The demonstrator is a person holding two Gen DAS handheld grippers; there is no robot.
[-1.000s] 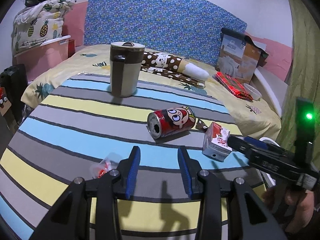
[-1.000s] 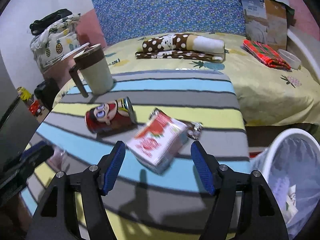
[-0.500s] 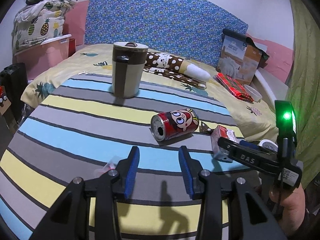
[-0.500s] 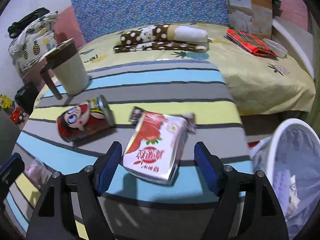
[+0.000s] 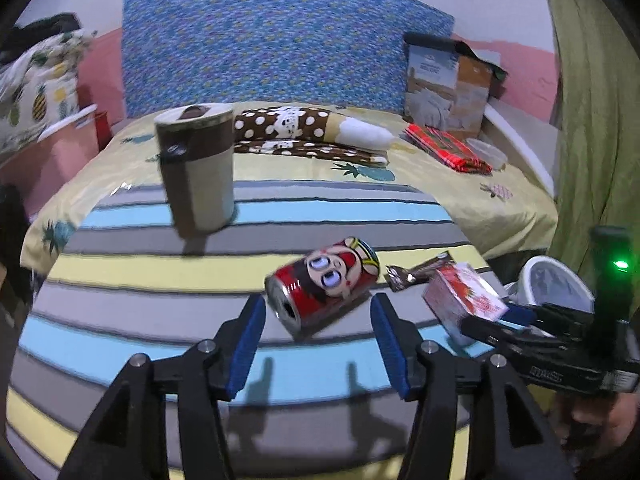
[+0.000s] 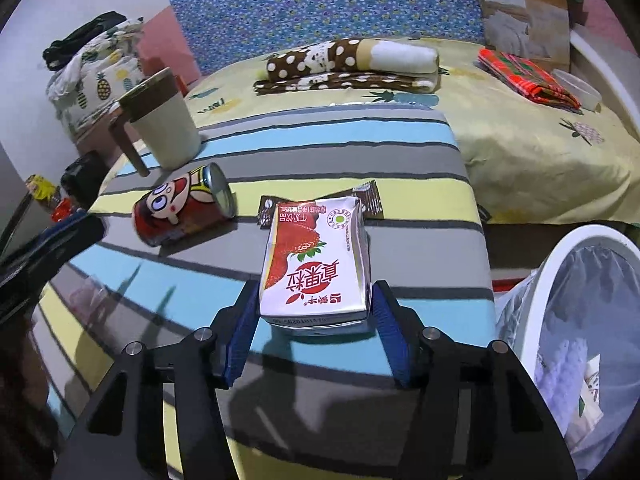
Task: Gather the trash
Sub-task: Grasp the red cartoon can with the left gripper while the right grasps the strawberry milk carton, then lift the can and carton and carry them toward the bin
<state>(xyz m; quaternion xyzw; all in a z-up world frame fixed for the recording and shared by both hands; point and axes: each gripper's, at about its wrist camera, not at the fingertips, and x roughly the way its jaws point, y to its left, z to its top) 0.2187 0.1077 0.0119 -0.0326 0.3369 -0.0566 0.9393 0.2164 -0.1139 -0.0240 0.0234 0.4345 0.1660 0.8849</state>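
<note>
- The right gripper (image 6: 314, 332) is low over the striped tablecloth (image 6: 328, 148), with its blue pads on either side of the strawberry milk carton (image 6: 314, 264). Its jaws are closing. The right pad looks to be at the carton's edge and the left one is just beside it; I cannot tell whether they are pressing yet.
- The carton lies flat on its back, printed side up, with its near end between the pads and its far end on top of a brown candy wrapper (image 6: 366, 198).
- The left gripper (image 5: 318, 344) is just short of the red soda can (image 5: 322, 286). Its jaws are opening, and the can lies in front of the gap, not between the pads and not touched by them.
- The can lies on its side, with its open end towards the left gripper. In the right wrist view it is left of the carton, a little apart from it.
- A beige and brown mug (image 5: 196, 168) with a lid stands upright further back on the table.
- A clear crumpled bit of plastic (image 6: 86, 292) lies on the cloth near the left edge, too blurred to make out.
- A white waste bin (image 6: 576, 320) lined with a clear bag stands off the table's right side, below its edge, with some scraps in it.
- Behind the table is a bed (image 6: 520, 144) with a folded polka-dot blanket (image 6: 348, 62).
</note>
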